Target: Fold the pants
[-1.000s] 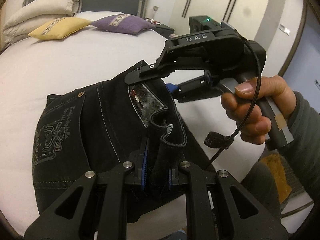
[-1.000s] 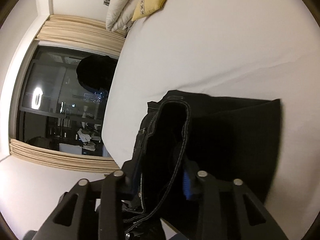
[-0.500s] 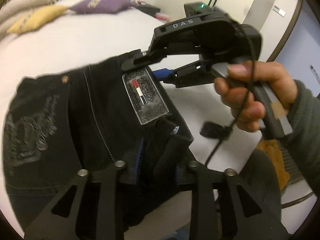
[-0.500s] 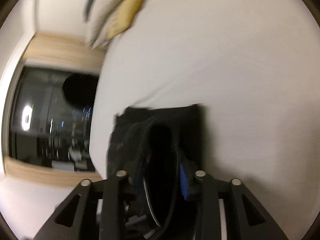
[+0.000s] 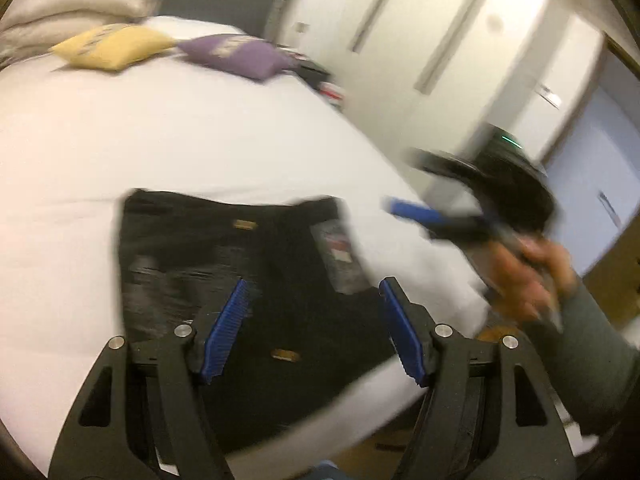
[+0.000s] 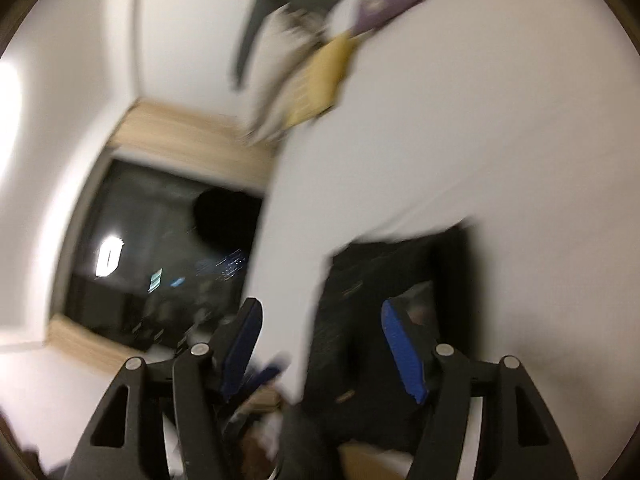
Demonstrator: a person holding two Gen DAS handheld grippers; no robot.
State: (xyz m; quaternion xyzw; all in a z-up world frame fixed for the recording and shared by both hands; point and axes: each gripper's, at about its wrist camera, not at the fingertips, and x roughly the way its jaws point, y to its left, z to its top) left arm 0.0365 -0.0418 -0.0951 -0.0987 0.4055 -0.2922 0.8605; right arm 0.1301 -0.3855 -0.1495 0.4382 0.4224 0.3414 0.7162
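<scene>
Evidently the fold is close to done: pants (image 5: 256, 280) lie as a compact dark rectangle near the bed (image 5: 160, 140) edge, waistband patch facing up. Left gripper (image 5: 312, 320) above them, jaws opening, nothing between the pads. Right gripper (image 6: 320, 344) likewise opening and empty, off to the bundle's side. Pillows (image 5: 112, 46) well apart at the headboard. Remaining, by my judgement: perhaps smoothing only; blur hides edge detail.
</scene>
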